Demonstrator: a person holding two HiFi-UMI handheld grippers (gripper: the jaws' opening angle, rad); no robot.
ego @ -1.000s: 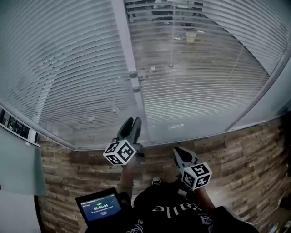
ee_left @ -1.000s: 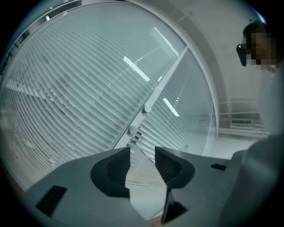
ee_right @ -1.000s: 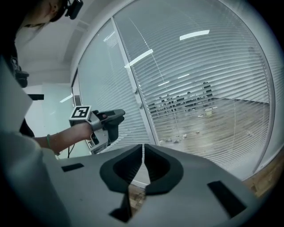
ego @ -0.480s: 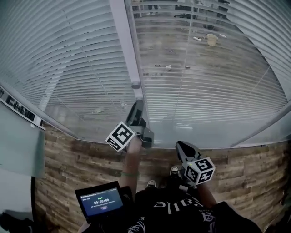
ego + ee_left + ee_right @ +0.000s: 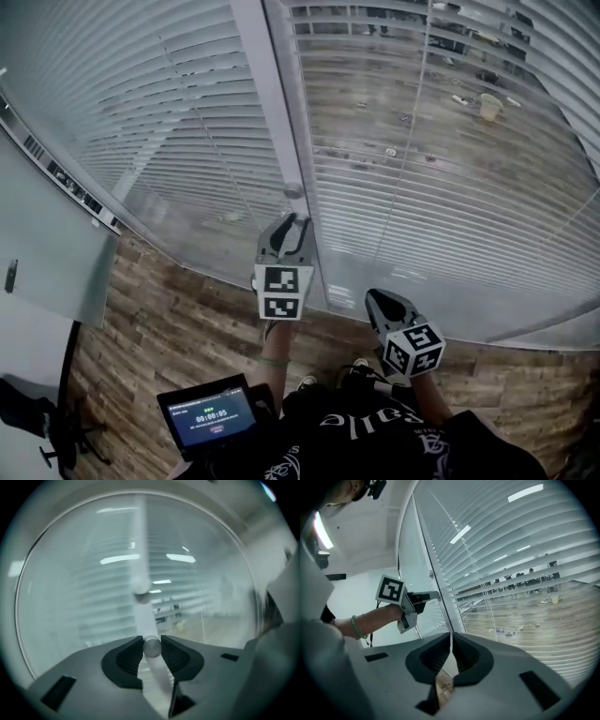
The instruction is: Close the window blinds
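Left gripper point(image 5: 288, 222) is reaching up to the pale post point(image 5: 272, 94) that is standing between two panes of blinds point(image 5: 422, 187); its jaws are closing around a small round metal knob point(image 5: 151, 645) on that post, and in the left gripper view the ribbed pads point(image 5: 129, 660) appear to be touching the knob on both sides; a second knob, the upper knob point(image 5: 293, 189), is sitting just above on the same post, untouched. Right gripper point(image 5: 382, 305) is hanging lower and to the right, near the person's body, with its jaws together and nothing between them.

Blinds are filling the whole window ahead; on the right pane the slats are lying open enough that a floor beyond is showing through; the slats seem to be sitting behind glass point(image 5: 187, 141), so they are probably not reachable directly.

Knob is looking hard, smooth and rigid, so it is likely to slip under a light pinch; the grip is best taken squarely across its round sides, deep in the ribbing; it is probably light to work, and the thin slats should be following it with little effort; whether it is turning or sliding cannot be told.
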